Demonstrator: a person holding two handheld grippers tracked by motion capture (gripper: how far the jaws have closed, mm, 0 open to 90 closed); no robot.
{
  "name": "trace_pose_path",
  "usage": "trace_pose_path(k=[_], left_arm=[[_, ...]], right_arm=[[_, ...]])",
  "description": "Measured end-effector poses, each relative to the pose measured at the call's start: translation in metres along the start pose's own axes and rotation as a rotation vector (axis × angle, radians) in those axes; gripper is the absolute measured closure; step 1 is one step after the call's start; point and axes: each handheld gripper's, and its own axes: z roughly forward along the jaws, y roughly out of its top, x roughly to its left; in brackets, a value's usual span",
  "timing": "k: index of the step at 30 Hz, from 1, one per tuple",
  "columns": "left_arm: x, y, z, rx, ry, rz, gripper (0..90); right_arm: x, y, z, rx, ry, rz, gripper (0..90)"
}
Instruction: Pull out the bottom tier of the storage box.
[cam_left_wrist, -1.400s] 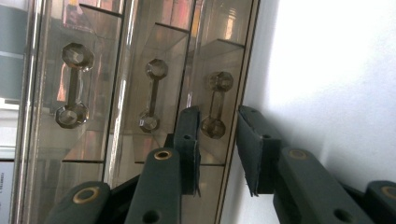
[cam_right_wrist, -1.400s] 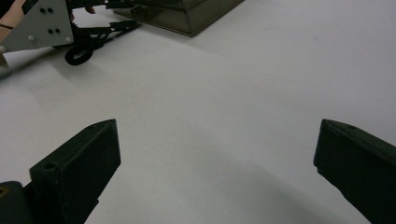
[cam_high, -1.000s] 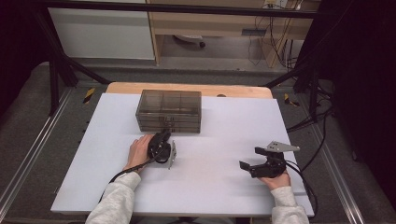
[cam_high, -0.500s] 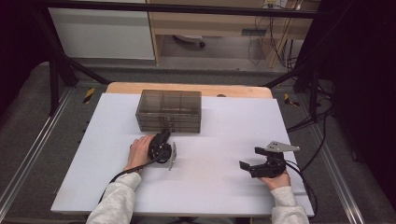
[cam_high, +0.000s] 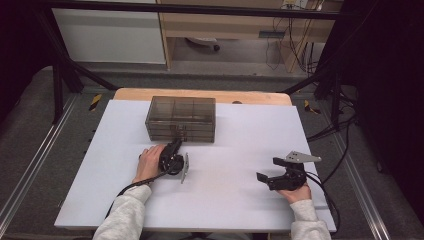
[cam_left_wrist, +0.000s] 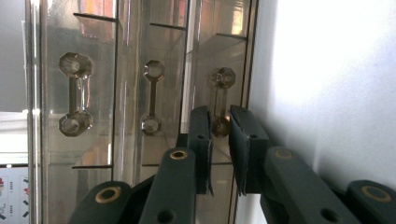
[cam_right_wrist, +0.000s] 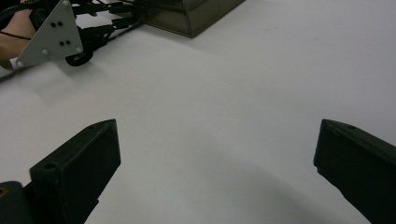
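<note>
Two grippers work on our white table top. At the left, our left hand holds the left gripper, turned on its side, against the front of the smoky transparent plastic drawer box, which stands toward the table's far edge, left of centre. In the left gripper view three clear faceted bar handles stand side by side; the jaws have just been closing and now sit narrow on either side of the rightmost clear handle, though we cannot tell whether the pads press it. Farther right, well apart from the box, our right hand rests the right gripper on the table, jaws spread wide over bare surface.
</note>
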Motion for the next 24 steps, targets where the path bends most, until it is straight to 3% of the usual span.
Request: trace_pose_path(k=[24], left_arm=[[-0.0009,0.0013,-0.0009,0.004,0.008,0.012,79.4]], right_arm=[[-0.0003,-0.0001,-0.0002,-0.001,0.001,0.003,1.2]])
